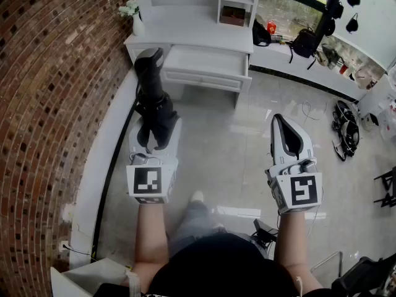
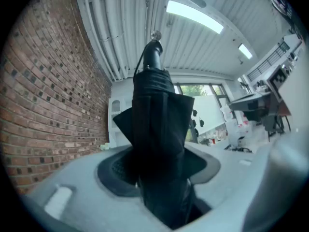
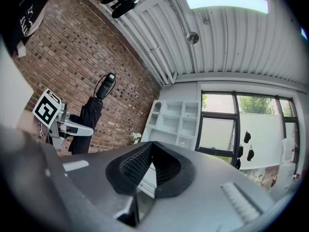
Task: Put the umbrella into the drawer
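A red brick wall (image 1: 43, 104) is running along the left; a white shelving desk (image 1: 185, 23) is standing at its far end, and daylight is gleaming on the glossy pale floor (image 1: 247, 147).

The umbrella (image 1: 154, 104) is black, drawer (image 1: 204, 64) seemingly white, wall (image 1: 55, 73) red brick

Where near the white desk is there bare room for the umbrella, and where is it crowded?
The open white drawer looks bare inside. The white desktop is free between the white flower vase and the shelved brown box. Crowded: black bags on the window ledge, cables on the floor.
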Demonstrator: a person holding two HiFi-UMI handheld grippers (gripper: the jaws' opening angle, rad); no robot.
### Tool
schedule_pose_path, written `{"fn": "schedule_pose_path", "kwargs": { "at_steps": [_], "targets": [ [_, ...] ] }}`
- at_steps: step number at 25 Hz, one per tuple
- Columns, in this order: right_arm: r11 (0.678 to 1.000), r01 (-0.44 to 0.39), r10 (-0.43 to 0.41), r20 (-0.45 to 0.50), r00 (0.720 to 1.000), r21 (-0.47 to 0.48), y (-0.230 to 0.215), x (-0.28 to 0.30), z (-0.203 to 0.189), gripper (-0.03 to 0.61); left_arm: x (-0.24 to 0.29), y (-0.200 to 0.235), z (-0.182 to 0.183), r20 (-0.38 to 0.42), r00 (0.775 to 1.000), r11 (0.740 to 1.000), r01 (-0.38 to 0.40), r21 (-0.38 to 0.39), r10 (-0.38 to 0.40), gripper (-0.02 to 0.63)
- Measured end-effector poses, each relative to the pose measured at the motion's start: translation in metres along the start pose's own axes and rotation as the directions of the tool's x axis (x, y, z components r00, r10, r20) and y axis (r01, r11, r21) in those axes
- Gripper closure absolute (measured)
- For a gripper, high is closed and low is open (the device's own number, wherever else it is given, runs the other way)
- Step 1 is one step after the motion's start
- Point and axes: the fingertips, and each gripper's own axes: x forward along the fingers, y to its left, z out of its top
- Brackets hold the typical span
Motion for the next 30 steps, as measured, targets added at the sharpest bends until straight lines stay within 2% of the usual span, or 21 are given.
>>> {"fn": "schedule_pose_path", "kwargs": {
  "at_steps": [7, 10, 13, 18, 22, 30],
  "targets": [
    [1.000, 0.008, -0.008, 0.004, 1.000, -0.002, -0.004, -0.003, -0.001, 0.575, 0.001, 0.002, 0.000, 0.007, 1.000, 1.000, -0.003, -0.014, 0.003, 0.373],
    [1.000, 0.026, -0.026, -0.010, 1.000, 0.017, -0.006, 0.004, -0.006, 0.575, 0.008, 0.008, -0.005, -0.007, 1.000, 0.999, -0.002, -0.039, 0.002, 0.373],
    [0.999, 0.042, -0.041, -0.030, 0.999, 0.035, -0.008, 0.018, -0.010, 0.575, 0.021, 0.017, -0.007, 0.004, 1.000, 0.999, 0.005, -0.032, -0.005, 0.373],
    [0.999, 0.029, -0.028, -0.036, 0.999, 0.014, -0.007, 0.054, -0.017, 0.575, 0.051, 0.035, -0.018, -0.015, 1.000, 0.999, 0.016, -0.046, -0.016, 0.373],
    [1.000, 0.026, -0.026, -0.044, 0.999, 0.012, -0.003, 0.092, -0.023, 0.575, 0.079, 0.060, -0.028, 0.002, 1.000, 0.999, 0.017, -0.031, -0.017, 0.373],
    [0.999, 0.040, -0.040, -0.064, 0.997, -0.003, 0.007, 0.158, -0.029, 0.575, 0.127, 0.105, -0.047, 0.002, 0.999, 0.998, 0.043, -0.052, -0.043, 0.373]
  ]
}}
